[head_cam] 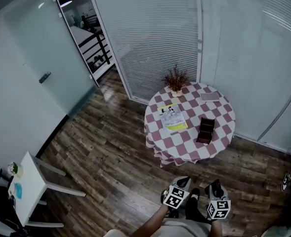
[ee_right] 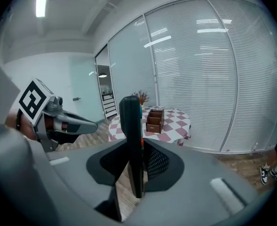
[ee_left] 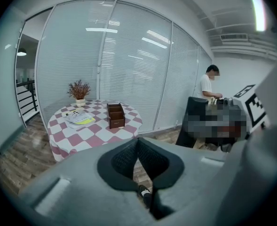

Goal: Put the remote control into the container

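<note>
While the person stands back from the table: the step in hand looks like the carry, with the remote gripped but not yet brought to the container.
Landmark: round table [head_cam: 185, 149] under a red-and-white check cloth, ahead of the person across bare wood floor.
Left gripper [ee_left: 138, 147]: jaws pressed together with nothing between them; held low, well short of the table's near edge.
Right gripper [ee_right: 134, 160]: clamped on the remote control [ee_right: 130, 126], just to the right of the left gripper and equally far from the table.
Remote control: dark and slim, standing on end between the pads, its upper length rising clear above them; well apart from the table.
Booklet [head_cam: 173, 117]: lies flat on the table's left half.
Potted plant [head_cam: 176, 80]: at the table's far edge.
Container [head_cam: 206, 130]: brown open-topped box with compartments, on the table's right half near its front edge. No view here shows its inside clearly.
Next move, as a judgement: walk up to the table, bring the right gripper over the container, line the remote's lower end with one compartment, lower it, then part the jaws.
Risk: the box looks light and may shift if the remote catches its rim.
</note>
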{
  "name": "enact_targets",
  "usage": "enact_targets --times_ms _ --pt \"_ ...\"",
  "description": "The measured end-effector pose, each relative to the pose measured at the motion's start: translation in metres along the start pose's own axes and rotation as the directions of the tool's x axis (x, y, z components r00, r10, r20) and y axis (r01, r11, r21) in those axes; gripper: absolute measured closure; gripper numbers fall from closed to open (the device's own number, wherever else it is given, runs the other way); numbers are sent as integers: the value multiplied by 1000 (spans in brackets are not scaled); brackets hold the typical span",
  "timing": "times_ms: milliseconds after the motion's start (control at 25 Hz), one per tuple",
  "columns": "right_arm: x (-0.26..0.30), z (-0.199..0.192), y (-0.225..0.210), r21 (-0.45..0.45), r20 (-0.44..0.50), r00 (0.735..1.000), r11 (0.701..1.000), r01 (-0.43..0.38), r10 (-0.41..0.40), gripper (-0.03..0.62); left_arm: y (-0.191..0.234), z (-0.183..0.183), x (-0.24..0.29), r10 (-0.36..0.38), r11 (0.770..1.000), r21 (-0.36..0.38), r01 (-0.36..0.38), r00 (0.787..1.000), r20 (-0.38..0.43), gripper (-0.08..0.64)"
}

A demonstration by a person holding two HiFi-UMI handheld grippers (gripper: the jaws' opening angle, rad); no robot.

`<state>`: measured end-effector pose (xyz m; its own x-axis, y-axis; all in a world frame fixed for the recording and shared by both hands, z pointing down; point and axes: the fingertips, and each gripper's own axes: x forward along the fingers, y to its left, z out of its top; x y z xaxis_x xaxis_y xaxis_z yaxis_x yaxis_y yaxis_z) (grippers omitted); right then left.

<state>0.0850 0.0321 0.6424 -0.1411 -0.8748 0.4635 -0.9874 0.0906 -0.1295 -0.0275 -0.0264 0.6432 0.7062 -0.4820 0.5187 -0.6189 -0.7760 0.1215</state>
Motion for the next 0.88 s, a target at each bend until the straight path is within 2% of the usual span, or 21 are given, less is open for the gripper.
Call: enact_targets --times_ms 520,880 --pt "37 33 -23 -65 4 999 997 -51 52 506 4 29 43 -22 1000 20 22 1000 -3 554" --pt "69 46 -33 -104 -14 998 992 -70 69 506 28 51 61 47 999 -4 -47 999 26 554"
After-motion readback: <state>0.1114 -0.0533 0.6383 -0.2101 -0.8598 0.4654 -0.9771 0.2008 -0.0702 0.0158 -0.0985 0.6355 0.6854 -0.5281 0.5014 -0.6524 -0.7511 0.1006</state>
